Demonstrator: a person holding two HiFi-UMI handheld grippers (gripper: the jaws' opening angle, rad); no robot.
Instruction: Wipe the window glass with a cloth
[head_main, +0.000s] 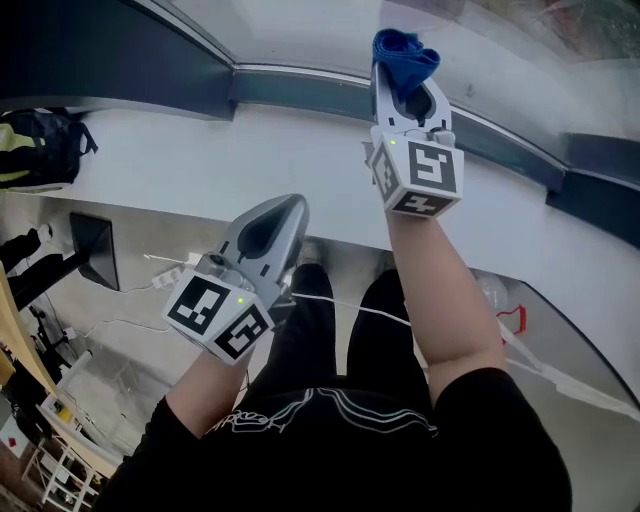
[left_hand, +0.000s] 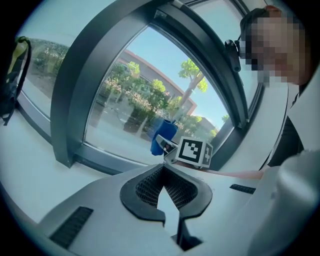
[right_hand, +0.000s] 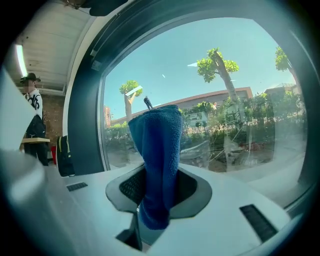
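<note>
Although the left gripper (head_main: 285, 210) is held low over the person's legs, with its fingers (left_hand: 145, 187) closed together on nothing, the work is carried by the right gripper (head_main: 405, 90), which is held higher and further out. Its fingers are clamped on a bunched blue cloth (head_main: 403, 55), and the loose top of the cloth is presented to the lower edge of the window glass (head_main: 300, 30), just above the dark frame (head_main: 120, 60); whether cloth and pane are touching cannot be told. Only a narrow gather of fabric is seen to be pinched, so it is judged that the cloth could be dragged out of the grip if it is rubbed hard across the pane. Because so little fabric stands beyond the fingertips, the hard fingers could be knocked against the glass or the frame if the cloth is flattened or folded aside, and streaks could be left by so small a wad. Below the frame a broad white sill (head_main: 200, 160) is seen. A dark backpack (head_main: 40, 145) is set at the far left by the frame, and cables are strewn on the floor (head_main: 130, 330) beneath. Beyond the pane, trees and a long low building are shown under a clear sky.
</note>
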